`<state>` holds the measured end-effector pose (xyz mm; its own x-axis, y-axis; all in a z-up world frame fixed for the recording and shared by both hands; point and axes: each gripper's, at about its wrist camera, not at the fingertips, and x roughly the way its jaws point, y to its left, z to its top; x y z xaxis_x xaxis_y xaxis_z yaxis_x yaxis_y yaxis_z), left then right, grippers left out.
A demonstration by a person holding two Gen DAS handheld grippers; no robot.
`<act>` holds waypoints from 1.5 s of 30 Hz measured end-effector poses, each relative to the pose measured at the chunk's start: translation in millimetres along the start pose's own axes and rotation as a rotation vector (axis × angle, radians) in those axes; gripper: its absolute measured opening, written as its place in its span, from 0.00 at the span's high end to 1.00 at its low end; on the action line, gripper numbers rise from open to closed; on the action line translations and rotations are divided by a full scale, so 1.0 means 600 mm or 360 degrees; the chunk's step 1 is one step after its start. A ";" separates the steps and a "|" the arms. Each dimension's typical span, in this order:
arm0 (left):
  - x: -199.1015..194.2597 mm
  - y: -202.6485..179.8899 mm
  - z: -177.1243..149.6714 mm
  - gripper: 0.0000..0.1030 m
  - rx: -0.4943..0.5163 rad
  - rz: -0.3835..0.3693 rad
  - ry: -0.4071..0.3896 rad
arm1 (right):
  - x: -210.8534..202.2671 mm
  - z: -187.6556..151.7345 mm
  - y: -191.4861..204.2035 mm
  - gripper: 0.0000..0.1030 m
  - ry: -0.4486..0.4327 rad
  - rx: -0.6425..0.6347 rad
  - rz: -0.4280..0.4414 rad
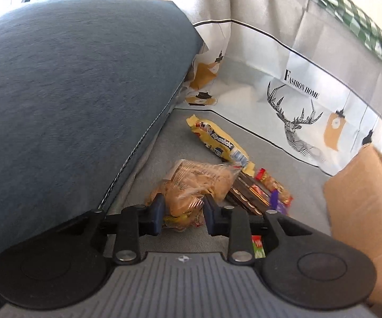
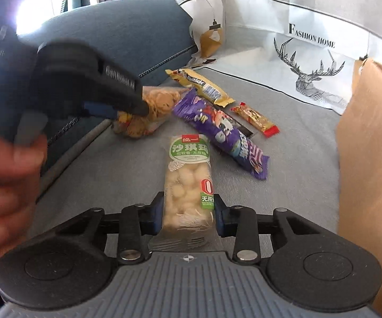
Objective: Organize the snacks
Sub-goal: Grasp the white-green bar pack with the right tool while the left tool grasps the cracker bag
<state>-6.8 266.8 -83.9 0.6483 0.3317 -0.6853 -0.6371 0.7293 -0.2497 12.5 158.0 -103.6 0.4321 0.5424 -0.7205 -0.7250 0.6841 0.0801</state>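
**Inspector:** Landmark: cardboard box [image 2: 371, 159], at the right edge of the sofa seat [image 2: 297, 137]. Step in hand?

**Assistant:** Pick-up. Left of the box, the right gripper [image 2: 188, 209] is clamped on a green-label sachima pack [image 2: 188, 180]; farther left, the left gripper [image 1: 183, 212] pinches a clear biscuit bag [image 1: 199, 182].

**Inspector:** Next?

**Assistant:** Probably lifting both and carrying them rightward into the box.
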 end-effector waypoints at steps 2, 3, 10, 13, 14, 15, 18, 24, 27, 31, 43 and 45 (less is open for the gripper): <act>-0.014 0.003 0.001 0.67 -0.0048 -0.0036 0.0035 | -0.016 -0.007 0.003 0.63 0.0027 0.0015 -0.0011; -0.021 0.005 0.001 0.67 -0.0071 -0.0057 0.0056 | -0.024 -0.012 0.002 0.63 0.0047 0.0035 -0.0009; -0.078 0.004 -0.006 0.69 -0.0075 -0.0189 0.0173 | -0.086 -0.054 -0.005 0.63 0.0150 0.0164 -0.0043; -0.102 -0.003 -0.014 0.69 -0.0012 -0.0197 0.0193 | -0.110 -0.074 0.002 0.63 0.0152 0.0150 -0.0075; -0.106 -0.005 -0.017 0.69 -0.0002 -0.0200 0.0224 | -0.116 -0.081 0.004 0.63 0.0151 0.0149 -0.0080; -0.109 -0.005 -0.020 0.69 0.0006 -0.0196 0.0264 | -0.122 -0.088 0.006 0.63 0.0147 0.0148 -0.0081; -0.108 -0.003 -0.031 0.68 0.0016 -0.0211 0.0434 | -0.130 -0.103 0.009 0.63 0.0150 0.0150 -0.0104; -0.089 0.001 -0.051 0.48 0.0002 -0.0305 0.0739 | -0.134 -0.124 -0.005 0.56 0.0109 0.0220 -0.0057; -0.101 0.011 -0.048 0.35 -0.0066 -0.0352 0.0652 | -0.129 -0.129 -0.013 0.54 0.0137 0.0264 -0.0041; -0.113 0.023 -0.045 0.36 -0.0166 -0.0324 0.0526 | -0.137 -0.132 -0.015 0.47 0.0079 0.0275 -0.0010; -0.069 -0.072 -0.055 0.81 0.0340 -0.0138 0.0703 | -0.130 -0.126 -0.021 0.47 0.0079 0.0318 0.0028; -0.071 -0.095 -0.066 0.80 0.0513 -0.0108 0.0709 | -0.127 -0.126 -0.022 0.47 0.0089 0.0324 0.0033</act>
<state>-14.5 187.5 -67.5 0.3997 0.0435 -0.9156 -0.3947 0.9097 -0.1290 -51.3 70.8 -101.6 0.3839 0.5331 -0.7539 -0.6076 0.7606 0.2285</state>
